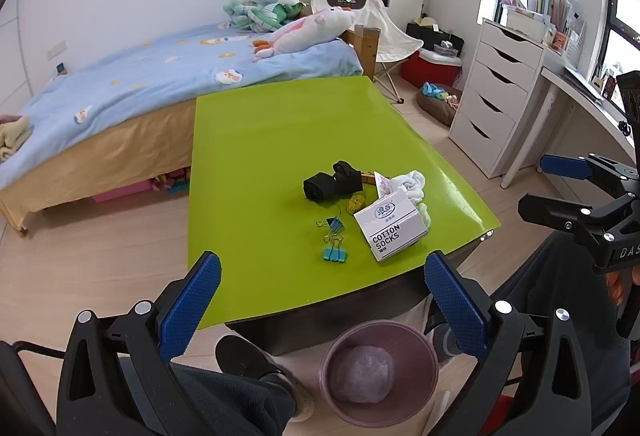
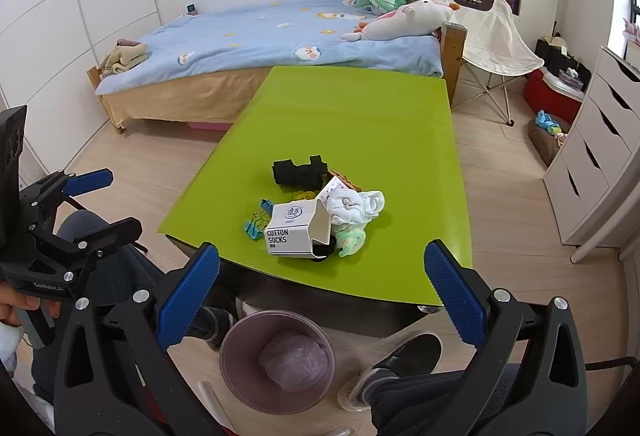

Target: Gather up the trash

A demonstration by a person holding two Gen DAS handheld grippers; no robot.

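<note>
**Both tools wide open, empty, above the bin; trash pile on worktop**

Left tool (image 1: 322,300) and right tool (image 2: 322,290): blue pads spread wide apart, nothing between them. Each hangs off the near edge of the green worktop (image 1: 256,139), over a mauve bin (image 1: 378,372) on the floor. The bin holds one pale crumpled wad (image 1: 362,374).

Pile sits near the worktop's front right corner:
- white carton (image 1: 390,230), printed "COTTON SOCKS", round logo on the top panel; logo text too small to read
- black rolled socks (image 1: 332,181) behind it
- white fabric bundle (image 1: 410,183) touching the carton's far side
- blue binder clips (image 1: 334,242) just left of the carton
- small yellow item (image 1: 355,203) between socks and carton, can't identify

Writing on hardware: "DAS…" on the right tool's body in the left view, cut off; the left tool's body in the right view reads roughly "GenRobot.AI", small, not sure.

View differences:
- right view only: carton's open end flap (image 2: 320,226), a dark item inside the opening, pale green fabric (image 2: 350,238) beside it
- left view: clips fully visible; right view has them half hidden behind the carton
- left view only: white drawer unit (image 1: 494,97) front on, desk under the window
</note>
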